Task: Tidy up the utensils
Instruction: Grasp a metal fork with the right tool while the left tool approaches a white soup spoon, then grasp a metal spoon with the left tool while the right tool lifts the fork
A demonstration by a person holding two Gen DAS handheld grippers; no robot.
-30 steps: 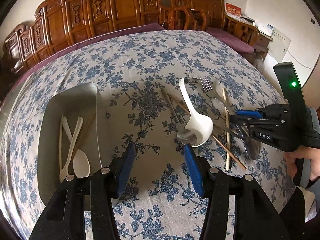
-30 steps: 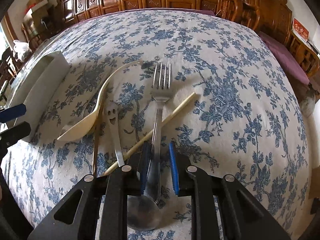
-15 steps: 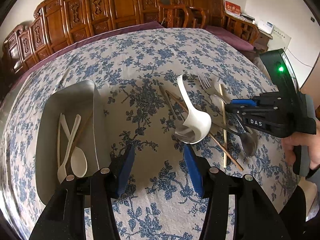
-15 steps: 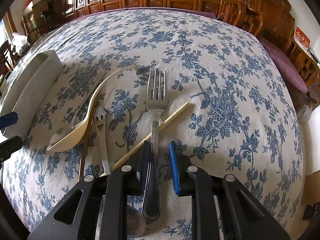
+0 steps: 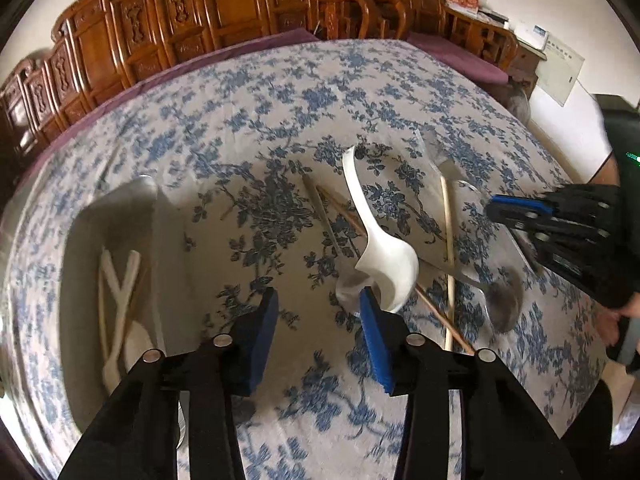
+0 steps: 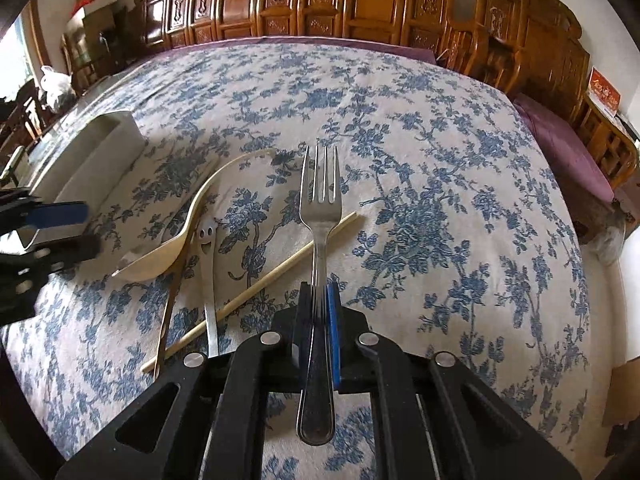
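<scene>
My right gripper (image 6: 319, 300) is shut on the handle of a metal fork (image 6: 320, 200) and holds it above the floral tablecloth, tines pointing away. It shows blurred at the right of the left wrist view (image 5: 516, 216). My left gripper (image 5: 318, 312) is open and empty, low over the cloth beside a white ladle spoon (image 5: 384, 260). The ladle (image 6: 180, 236), a smiley-face metal spoon (image 6: 206, 248) and chopsticks (image 6: 276, 272) lie on the cloth. A white tray (image 5: 80, 240) at the left holds white spoons (image 5: 118, 288) and a chopstick.
Carved wooden chairs (image 5: 224, 20) line the far table edge. The tray's wall (image 6: 96, 160) shows at the left of the right wrist view. A metal spoon (image 5: 504, 300) lies at the right near loose chopsticks (image 5: 446, 220). A wall panel (image 5: 560, 68) stands at the far right.
My right gripper closed fully on the fork handle and lifted the fork off the cloth. My left gripper moved a little toward the white ladle.
</scene>
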